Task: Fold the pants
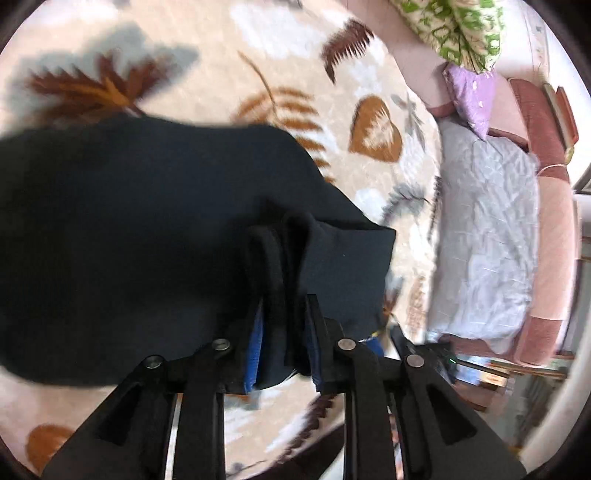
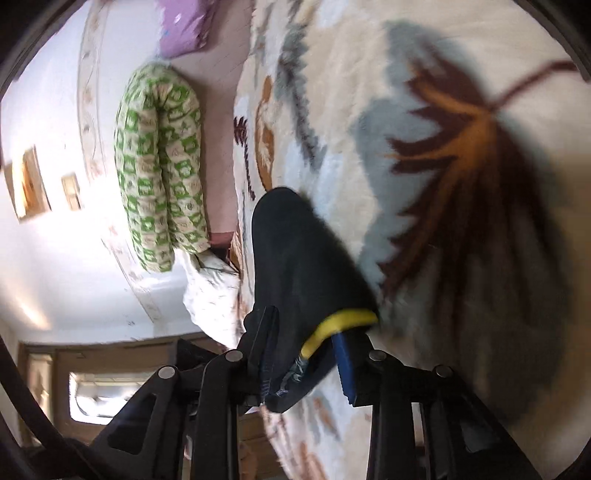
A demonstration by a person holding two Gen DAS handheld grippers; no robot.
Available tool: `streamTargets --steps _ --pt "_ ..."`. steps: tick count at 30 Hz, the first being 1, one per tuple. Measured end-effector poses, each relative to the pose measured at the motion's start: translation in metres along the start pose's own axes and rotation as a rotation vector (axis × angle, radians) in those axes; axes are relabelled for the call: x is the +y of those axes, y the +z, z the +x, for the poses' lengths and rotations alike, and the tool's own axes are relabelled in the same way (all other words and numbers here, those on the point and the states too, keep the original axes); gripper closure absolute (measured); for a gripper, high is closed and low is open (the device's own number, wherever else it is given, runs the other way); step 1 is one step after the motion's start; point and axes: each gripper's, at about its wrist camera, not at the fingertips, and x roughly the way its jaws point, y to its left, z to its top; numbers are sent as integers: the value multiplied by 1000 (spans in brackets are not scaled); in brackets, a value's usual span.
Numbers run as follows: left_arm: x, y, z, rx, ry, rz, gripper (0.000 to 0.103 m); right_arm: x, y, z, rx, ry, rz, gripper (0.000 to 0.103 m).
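Note:
The dark navy pants [image 1: 129, 229] hang and spread over a cream rug with brown leaf patterns [image 1: 280, 48]. My left gripper [image 1: 282, 317] is shut on a bunched fold of the pants' edge, cloth pinched between its blue pads. In the right wrist view my right gripper [image 2: 306, 350] is shut on another part of the pants [image 2: 295, 258], near a yellow band [image 2: 336, 325] on the cloth. The pants are lifted off the rug [image 2: 461, 221] there. Both views are blurred by motion.
A pink sofa [image 1: 554, 206] with a grey quilt [image 1: 487, 236], a purple cushion [image 1: 472, 92] and a green patterned bolster [image 1: 458, 26] stands beside the rug. In the right wrist view the bolster [image 2: 159, 166] lies against a white wall [image 2: 44, 110].

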Motion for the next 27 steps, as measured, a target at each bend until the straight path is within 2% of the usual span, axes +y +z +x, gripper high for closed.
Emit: streamTargets --steps 1,3,4,7,10,14,16,18,20,21,23,24,26,27 --pt "-1 -1 -8 -43 37 14 83 1 -2 -6 -5 -15 -4 72" --pt "4 -1 -16 -76 66 -16 77 3 -7 -22 -41 -41 -28 66" --pt "8 0 -16 -71 68 -38 77 4 -9 -28 -54 -48 -31 61" --pt "24 -3 -29 -100 57 -69 77 8 -15 -42 -64 -21 -15 60" --pt "43 -10 -54 -141 107 -43 77 24 -28 -38 -14 -34 -87 60" --pt "77 -16 -93 -193 182 -23 77 63 -52 3 106 -61 -249 59" --pt "92 -14 -111 -220 214 -16 77 90 -74 35 179 -104 -385 57" --pt "108 -10 -126 -237 229 -25 77 110 -102 67 257 -151 -523 50" --pt "123 -5 -134 -231 203 -50 77 122 -132 102 348 -152 -595 50" --pt "129 -3 -137 -227 182 -64 77 129 -145 116 360 -192 -654 50" --pt "139 -1 -141 -232 130 -74 77 147 -175 144 348 -322 -883 50" --pt "143 0 -144 -240 122 -73 77 157 -197 161 332 -405 -1053 50" --pt "152 2 -149 -250 101 -67 77 161 -238 193 325 -553 -1335 50" --pt "156 2 -151 -249 83 -68 77 158 -252 204 321 -598 -1431 50"
